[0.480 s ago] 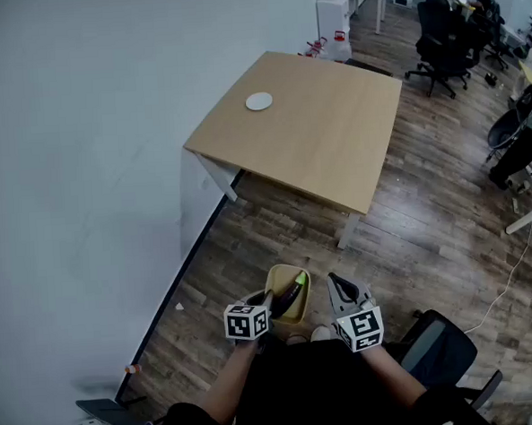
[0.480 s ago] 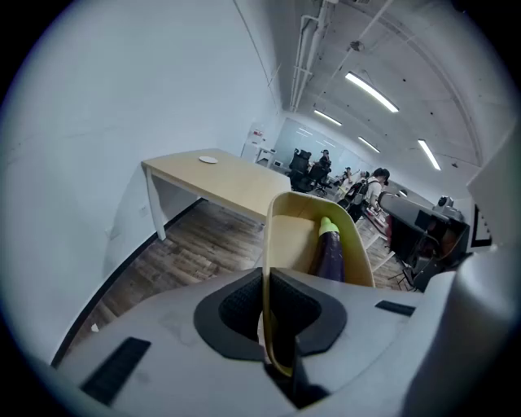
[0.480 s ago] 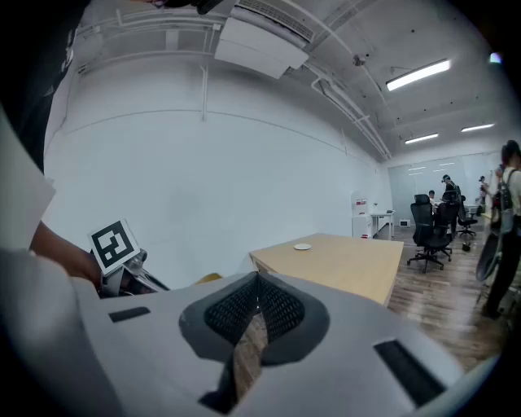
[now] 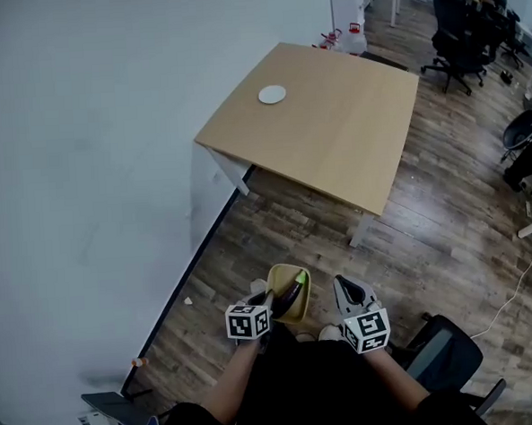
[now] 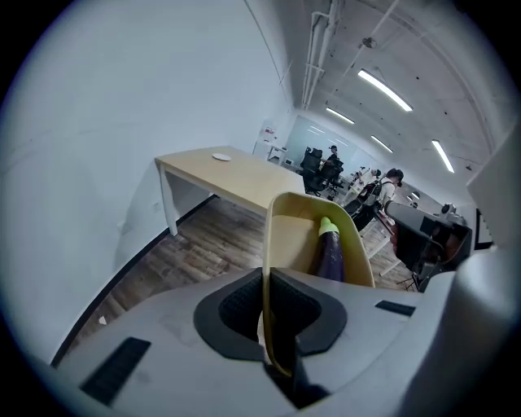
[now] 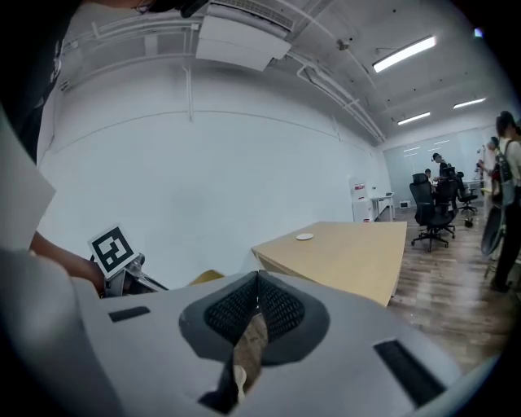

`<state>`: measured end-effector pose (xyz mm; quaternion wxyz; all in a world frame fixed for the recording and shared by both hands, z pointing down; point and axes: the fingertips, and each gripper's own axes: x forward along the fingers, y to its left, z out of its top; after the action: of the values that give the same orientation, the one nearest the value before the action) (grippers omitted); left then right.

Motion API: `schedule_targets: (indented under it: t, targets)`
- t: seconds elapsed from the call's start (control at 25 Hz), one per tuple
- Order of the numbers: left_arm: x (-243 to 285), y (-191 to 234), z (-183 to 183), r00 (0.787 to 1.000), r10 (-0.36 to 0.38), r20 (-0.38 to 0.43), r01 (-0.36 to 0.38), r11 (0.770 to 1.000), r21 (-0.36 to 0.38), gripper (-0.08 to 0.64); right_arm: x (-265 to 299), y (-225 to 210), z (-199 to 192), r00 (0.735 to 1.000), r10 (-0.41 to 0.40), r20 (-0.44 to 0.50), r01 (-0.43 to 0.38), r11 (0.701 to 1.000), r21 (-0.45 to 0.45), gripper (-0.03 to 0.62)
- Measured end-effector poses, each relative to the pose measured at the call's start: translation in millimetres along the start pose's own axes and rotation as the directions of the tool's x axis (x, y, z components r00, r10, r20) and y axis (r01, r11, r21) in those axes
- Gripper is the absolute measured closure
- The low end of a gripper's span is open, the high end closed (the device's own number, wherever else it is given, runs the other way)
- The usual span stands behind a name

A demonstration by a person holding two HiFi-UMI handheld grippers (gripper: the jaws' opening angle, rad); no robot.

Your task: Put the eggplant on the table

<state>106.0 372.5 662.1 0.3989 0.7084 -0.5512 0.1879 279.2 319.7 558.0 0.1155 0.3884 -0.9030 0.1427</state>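
**Eggplant rides in its tub, table not yet reached**

The left gripper is clamped on the thin side wall of a small yellow plastic tub. Its gripper view shows the two dark pads pressed against either face of that wall. Inside the tub lies the glossy purple eggplant with its pale green cap pointing away from the person. So the eggplant is carried in the tub and is not gripped itself. The right gripper hangs just beside the tub with its pads pressed together on nothing.

Since half a second ago little has changed. Both grippers and the tub keep the same place low in the head view, above the dark wood-plank floor. The light wooden square table, with a small white round disc near its far edge, has slid slightly right in the view. That looks like the person turning or stepping toward it, though the table is still well apart from the tub.

For the task, this reads as the carrying stage. The eggplant has yet to arrive over the tabletop, and once there it must come out of the tub, probably by the free right gripper.
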Motion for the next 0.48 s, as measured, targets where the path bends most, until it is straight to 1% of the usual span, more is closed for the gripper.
schedule_targets:
  t: [0.28,0.4,0.48]
  targets:
    - [36.9,36.2,41.4,0.999,-0.041,-0.015,0.041,0.999,-0.012,0.54,56.8,-16.5,11.2,0.998,-0.043,-0.041,0.044,0.999,0.004,0.532]
    - [50.0,60.8,72.7,0.998,-0.054,-0.02,0.054,0.999,-0.008,0.54,91.8,-18.0,23.4,0.997,-0.057,-0.054,0.059,0.998,0.029,0.532]
    - [60.2,85.8,95.6,0.998,-0.061,-0.023,0.061,0.998,-0.003,0.54,125.4,-16.6,32.2,0.996,-0.064,-0.063,0.065,0.998,0.025,0.532]
